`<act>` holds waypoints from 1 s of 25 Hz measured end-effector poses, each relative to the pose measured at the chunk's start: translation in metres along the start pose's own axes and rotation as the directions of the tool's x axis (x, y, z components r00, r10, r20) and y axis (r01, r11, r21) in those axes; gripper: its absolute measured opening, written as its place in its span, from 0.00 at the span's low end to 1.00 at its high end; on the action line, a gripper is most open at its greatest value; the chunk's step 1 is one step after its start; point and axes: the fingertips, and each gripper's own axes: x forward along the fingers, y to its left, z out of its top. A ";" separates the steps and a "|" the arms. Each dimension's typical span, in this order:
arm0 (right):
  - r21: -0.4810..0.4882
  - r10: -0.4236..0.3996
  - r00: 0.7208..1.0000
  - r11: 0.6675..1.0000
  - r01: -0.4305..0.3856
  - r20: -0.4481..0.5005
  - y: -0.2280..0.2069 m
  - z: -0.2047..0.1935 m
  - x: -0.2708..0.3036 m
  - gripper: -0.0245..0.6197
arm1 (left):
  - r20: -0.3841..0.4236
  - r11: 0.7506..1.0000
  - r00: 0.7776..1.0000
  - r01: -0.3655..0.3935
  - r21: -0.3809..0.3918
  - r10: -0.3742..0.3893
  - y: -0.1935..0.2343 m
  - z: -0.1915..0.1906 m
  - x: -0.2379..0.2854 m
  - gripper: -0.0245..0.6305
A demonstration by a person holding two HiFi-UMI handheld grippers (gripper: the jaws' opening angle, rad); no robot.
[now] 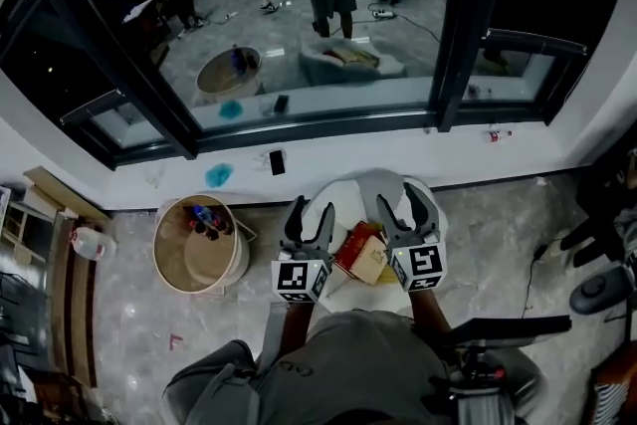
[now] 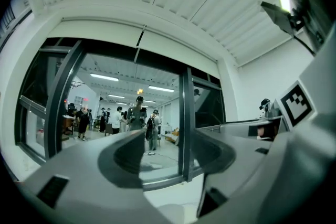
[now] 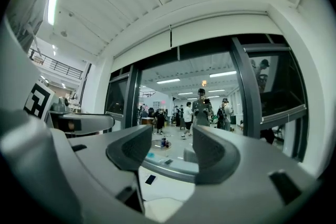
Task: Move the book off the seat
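Between left tool and right tool lies the book.

A red-and-cream book lies flat and askew on the round white seat.

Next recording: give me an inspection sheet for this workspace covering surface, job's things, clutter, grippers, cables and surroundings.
Surface: round white seat on a pale stone-look floor.
Job's things: book lies on the seat, in neither gripper's jaws.
Clutter: round tub holding small items, beside the seat; plastic jug further left; dark phone and teal cloth on the sill.
Grippers: left gripper and right gripper both open, nothing between the jaws.
Cables: one thin cable on the floor at right.
Surroundings: dark-framed window; people standing beyond the glass.
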 end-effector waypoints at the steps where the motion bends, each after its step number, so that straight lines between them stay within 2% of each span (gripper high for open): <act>1: -0.009 -0.004 1.000 1.000 0.004 -0.001 0.000 0.001 0.000 0.42 | 0.003 1.000 1.000 0.002 0.007 -0.002 0.001 0.000 0.000 0.49; 6: 0.000 -0.014 1.000 1.000 0.014 -0.001 -0.003 -0.001 0.001 0.43 | -0.006 1.000 1.000 -0.002 -0.011 0.002 0.002 -0.002 0.002 0.51; 9: 0.002 -0.005 1.000 1.000 0.005 -0.004 -0.003 -0.001 0.001 0.43 | -0.009 1.000 1.000 0.001 -0.001 -0.001 0.001 -0.003 0.002 0.51; 15: 0.003 0.019 0.999 1.000 -0.019 -0.030 0.002 -0.006 0.006 0.43 | -0.036 1.000 0.999 0.013 -0.028 -0.014 0.000 -0.008 0.004 0.51; 19: 0.009 0.041 0.999 0.999 -0.040 -0.033 0.007 -0.009 0.008 0.43 | -0.027 1.000 0.999 0.023 -0.020 -0.023 -0.003 -0.006 0.006 0.51; 25: 0.010 0.058 0.995 0.998 -0.057 -0.087 0.008 -0.025 0.009 0.43 | -0.016 0.999 0.999 0.043 -0.004 -0.043 -0.006 -0.011 0.013 0.51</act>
